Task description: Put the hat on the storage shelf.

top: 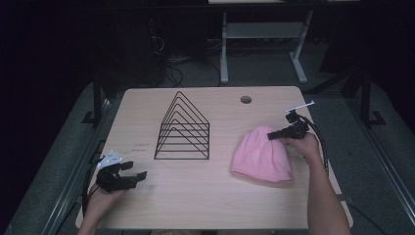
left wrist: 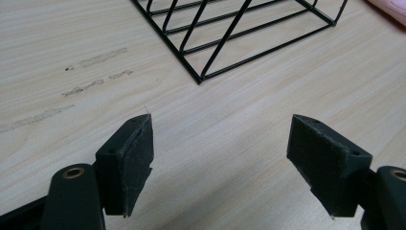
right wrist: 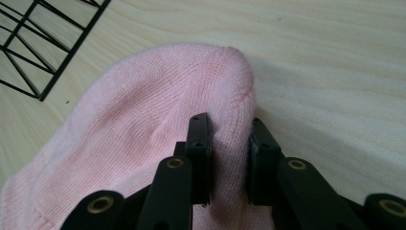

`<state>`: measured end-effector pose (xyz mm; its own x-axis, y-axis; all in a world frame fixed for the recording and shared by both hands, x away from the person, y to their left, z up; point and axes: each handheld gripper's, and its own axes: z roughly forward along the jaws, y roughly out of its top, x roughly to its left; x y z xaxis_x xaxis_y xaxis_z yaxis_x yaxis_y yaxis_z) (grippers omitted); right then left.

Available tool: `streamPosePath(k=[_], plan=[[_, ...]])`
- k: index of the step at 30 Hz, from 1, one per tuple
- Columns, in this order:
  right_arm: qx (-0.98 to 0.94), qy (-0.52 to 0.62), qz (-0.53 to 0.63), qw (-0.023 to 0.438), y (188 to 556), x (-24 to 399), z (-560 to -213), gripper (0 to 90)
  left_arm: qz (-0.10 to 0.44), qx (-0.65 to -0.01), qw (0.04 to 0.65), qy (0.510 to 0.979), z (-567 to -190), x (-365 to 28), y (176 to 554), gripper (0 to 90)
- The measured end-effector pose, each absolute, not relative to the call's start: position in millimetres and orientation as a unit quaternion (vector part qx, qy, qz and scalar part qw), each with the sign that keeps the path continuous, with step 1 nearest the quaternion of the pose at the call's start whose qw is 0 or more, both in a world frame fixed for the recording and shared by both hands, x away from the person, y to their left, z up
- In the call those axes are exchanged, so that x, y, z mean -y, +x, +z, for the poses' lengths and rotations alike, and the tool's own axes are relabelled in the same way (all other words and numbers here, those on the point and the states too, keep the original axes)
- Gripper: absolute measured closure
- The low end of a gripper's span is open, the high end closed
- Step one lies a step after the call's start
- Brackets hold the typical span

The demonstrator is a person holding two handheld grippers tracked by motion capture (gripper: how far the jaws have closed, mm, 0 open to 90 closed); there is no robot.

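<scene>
A dark room is surrounding the scene, with grey floor, cables and the white legs of another desk (top: 264, 44) lying beyond the far edge. A light wooden table (top: 215, 196) is filling the middle, its grain running across and a round cable hole (top: 246, 100) sitting near the far edge, beyond the right gripper (top: 274, 135). A black wire rack (top: 183, 129) of nested triangles is standing upright between the two grippers, ahead of the left gripper (top: 134, 170) and well to the side of the right one. A pink knit hat (top: 262, 154) is lying flat on the table just under and in front of the right gripper, its rounded crown pointing toward the far side. The right gripper is pinching a fold of the hat's crown (right wrist: 230, 143), both pads pressing into the knit and the cloth bulging up between them. The left gripper is hovering low over bare wood near the person's edge, its jaws standing wide apart with nothing between them, and a few scuff marks (left wrist: 91, 72) are showing on the table ahead of it.
</scene>
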<state>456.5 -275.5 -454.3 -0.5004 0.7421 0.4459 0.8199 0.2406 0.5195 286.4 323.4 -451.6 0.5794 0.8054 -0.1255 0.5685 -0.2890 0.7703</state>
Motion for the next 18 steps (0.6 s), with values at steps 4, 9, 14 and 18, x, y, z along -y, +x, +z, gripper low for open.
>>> streamPosePath(k=[4, 9, 14, 18], plan=[[0.783, -0.490, -0.381, 0.048, 451.0, 275.2, -443.9, 75.5, 0.145, -0.432, 0.408, 0.791, -451.2, -323.1, 286.5, 24.1], [0.781, -0.479, -0.398, 0.040, 443.1, 276.5, -430.4, 75.6, 0.146, -0.432, 0.409, 0.790, -450.6, -322.6, 286.3, 24.1], [0.779, -0.466, -0.418, 0.032, 434.6, 276.8, -416.6, 75.8, 0.146, -0.433, 0.411, 0.788, -450.3, -322.0, 285.3, 24.1], [0.779, -0.454, -0.432, 0.023, 427.0, 275.3, -404.3, 76.0, 0.145, -0.433, 0.412, 0.789, -450.0, -320.8, 284.6, 24.1]])
